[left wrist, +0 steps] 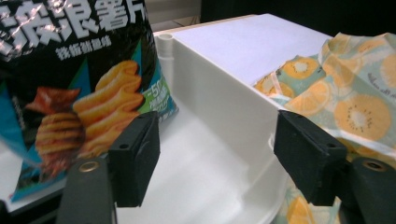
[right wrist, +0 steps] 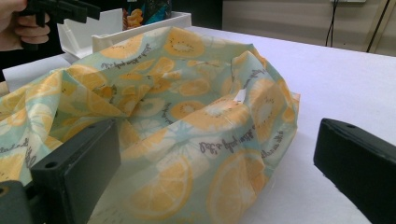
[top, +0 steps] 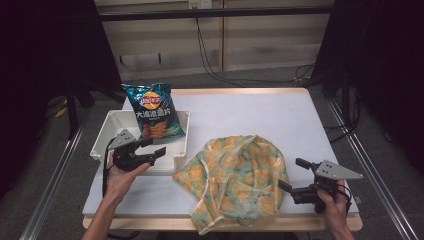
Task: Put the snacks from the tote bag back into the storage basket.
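Right gripper (top: 295, 179) spread wide and empty at the right edge of the crumpled cloth (top: 240, 175) on the tabletop (top: 280, 115), the nearer one; left gripper (top: 150, 150) released, empty, over the tray (top: 102, 137).

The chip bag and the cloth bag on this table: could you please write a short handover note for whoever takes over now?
Left gripper: open, empty, over the white tray.
Right gripper: open, empty, at the right edge of the cloth bag.
Chip bag: leaning in the tray against its far wall.
Cloth bag: crumpled on the table, beside the tray.
Done: nothing gripped.
Left: probably open the cloth bag and put the chip bag inside.
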The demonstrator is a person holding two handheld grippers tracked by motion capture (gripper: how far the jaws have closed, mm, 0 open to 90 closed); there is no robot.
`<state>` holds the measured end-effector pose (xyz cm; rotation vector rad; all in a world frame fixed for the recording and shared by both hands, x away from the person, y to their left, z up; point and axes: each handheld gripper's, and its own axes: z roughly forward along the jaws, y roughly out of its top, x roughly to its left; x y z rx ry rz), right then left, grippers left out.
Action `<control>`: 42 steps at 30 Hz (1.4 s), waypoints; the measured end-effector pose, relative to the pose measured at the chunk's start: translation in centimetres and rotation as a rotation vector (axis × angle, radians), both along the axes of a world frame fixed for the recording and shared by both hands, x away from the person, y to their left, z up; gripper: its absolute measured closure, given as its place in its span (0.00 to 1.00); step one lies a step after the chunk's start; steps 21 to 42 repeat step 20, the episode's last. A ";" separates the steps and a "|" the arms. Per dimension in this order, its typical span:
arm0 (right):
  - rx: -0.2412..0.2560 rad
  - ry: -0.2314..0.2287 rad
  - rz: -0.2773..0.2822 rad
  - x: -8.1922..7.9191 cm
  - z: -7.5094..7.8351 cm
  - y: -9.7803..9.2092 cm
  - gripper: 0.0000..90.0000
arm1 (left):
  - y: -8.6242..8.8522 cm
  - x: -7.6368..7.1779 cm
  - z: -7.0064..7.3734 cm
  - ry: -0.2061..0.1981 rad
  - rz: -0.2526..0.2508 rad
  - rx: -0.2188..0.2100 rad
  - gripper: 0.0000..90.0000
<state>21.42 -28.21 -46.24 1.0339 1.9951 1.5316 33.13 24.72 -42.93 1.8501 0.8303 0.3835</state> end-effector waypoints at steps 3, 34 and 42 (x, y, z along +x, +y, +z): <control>0.000 0.000 -0.005 0.0 0.0 0.0 0.00 | 0.1 -1.1 -0.1 -0.007 -0.008 0.011 0.29; 0.000 -0.003 -0.035 0.0 -0.1 -0.6 0.00 | 0.9 -6.3 -2.4 -0.030 0.039 0.000 0.20; 0.000 -0.003 -0.035 0.0 -0.1 -0.6 0.00 | 0.9 -6.3 -2.4 -0.030 0.039 0.000 0.20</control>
